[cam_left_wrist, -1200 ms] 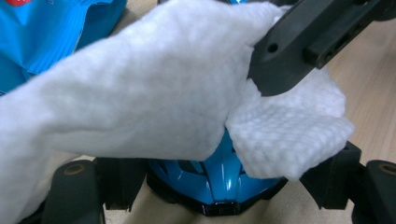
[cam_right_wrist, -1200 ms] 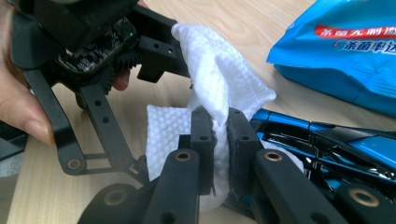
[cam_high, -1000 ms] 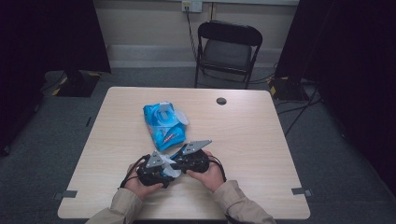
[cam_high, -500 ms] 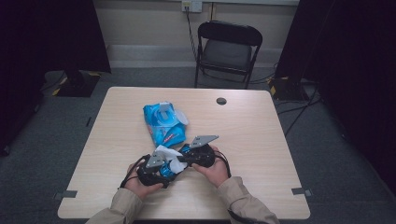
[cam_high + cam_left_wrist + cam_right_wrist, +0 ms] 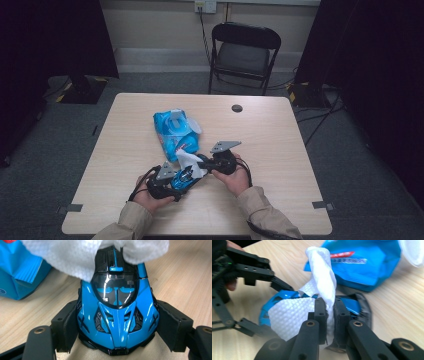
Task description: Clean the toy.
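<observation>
The shiny blue and black toy car [image 5: 117, 315] sat squeezed between the left gripper's [image 5: 117, 325] black jaws, low over the wooden table [image 5: 280, 145]. The right gripper [image 5: 328, 312] pinched a white wet wipe [image 5: 294, 315] lying on the car. The high view showed both hands close together near the blue wipes pack [image 5: 175, 130].

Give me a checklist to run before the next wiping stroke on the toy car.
1. Left gripper clamped on the glossy blue and black toy car from both sides: ok.
2. Right gripper pinching the white textured wet wipe: ok.
3. Wipe lying on the car's body: ok.
4. Car's near end not yet covered by the wipe: ok.
5. Blue plastic wipe pack apart from the car: ok.
6. Dirt left on the car: cannot tell.
</observation>
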Demonstrator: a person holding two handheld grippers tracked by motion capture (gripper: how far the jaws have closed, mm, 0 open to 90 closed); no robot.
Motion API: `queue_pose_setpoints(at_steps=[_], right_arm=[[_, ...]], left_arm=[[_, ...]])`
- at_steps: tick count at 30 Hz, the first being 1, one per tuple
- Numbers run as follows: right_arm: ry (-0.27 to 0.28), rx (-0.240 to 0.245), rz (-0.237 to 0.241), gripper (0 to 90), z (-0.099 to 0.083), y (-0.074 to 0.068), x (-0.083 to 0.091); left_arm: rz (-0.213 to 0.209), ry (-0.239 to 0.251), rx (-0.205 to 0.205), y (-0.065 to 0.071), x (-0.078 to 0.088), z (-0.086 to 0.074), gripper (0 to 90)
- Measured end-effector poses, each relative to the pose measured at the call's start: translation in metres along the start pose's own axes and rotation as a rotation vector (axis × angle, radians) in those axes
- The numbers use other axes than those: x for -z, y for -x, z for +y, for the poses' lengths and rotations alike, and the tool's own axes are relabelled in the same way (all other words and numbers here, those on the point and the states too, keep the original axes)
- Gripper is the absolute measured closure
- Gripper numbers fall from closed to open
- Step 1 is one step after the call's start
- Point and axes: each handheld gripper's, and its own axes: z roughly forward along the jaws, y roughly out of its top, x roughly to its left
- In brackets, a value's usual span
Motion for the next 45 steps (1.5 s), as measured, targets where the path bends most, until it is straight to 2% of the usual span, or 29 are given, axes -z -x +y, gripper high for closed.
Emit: queue_pose_setpoints(at_steps=[15, 24, 27, 37, 45], right_arm=[[-0.004, -0.028, -0.041, 83.7, -0.002, 0.018, 0.006], [-0.006, -0.038, -0.084, 83.9, -0.001, 0.028, 0.009], [-0.005, -0.051, -0.08, 83.9, -0.003, 0.032, 0.009], [-0.009, -0.052, -0.094, 83.9, -0.004, 0.035, 0.012], [-0.019, -0.067, -0.126, 83.9, -0.009, 0.042, 0.019]], left_arm=[[0.0, -0.002, 0.004, 0.0, 0.0, 0.0, 25.5], [0.002, -0.001, 0.008, 0.001, 0.001, -0.001, 25.6], [0.009, -0.002, -0.001, 0.001, 0.001, -0.001, 25.6], [0.009, -0.002, -0.001, 0.0, 0.001, -0.001, 25.5], [0.005, -0.002, 0.003, 0.001, 0.001, -0.001, 25.6]])
